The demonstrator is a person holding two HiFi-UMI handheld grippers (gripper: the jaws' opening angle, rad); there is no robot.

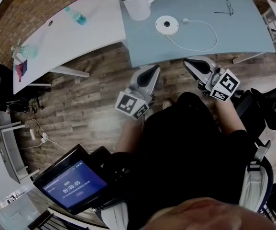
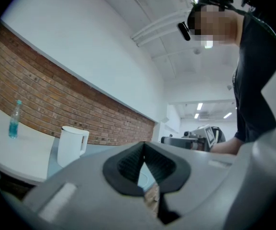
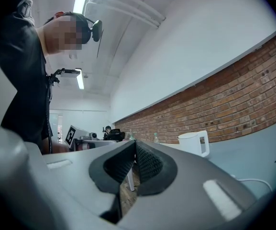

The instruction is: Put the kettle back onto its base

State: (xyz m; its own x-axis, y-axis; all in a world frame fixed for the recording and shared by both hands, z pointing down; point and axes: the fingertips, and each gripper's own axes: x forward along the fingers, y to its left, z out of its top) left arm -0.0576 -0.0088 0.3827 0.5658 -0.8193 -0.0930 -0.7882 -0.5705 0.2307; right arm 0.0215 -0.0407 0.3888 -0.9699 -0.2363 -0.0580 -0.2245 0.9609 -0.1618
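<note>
Left gripper (image 1: 152, 72) has its jaws pressed together on nothing, likewise the right gripper (image 1: 191, 63), both near the blue-grey table's (image 1: 200, 4) front edge. On it the white kettle (image 1: 137, 3) stands left of its round base (image 1: 167, 25), not touching; only the head view shows that base, whereas both gripper views show the kettle against a brick wall (image 2: 42, 99)

kettle (image 1: 137, 4) cut by upper edge, tablet screen (image 1: 72, 184) text unreadable
</note>
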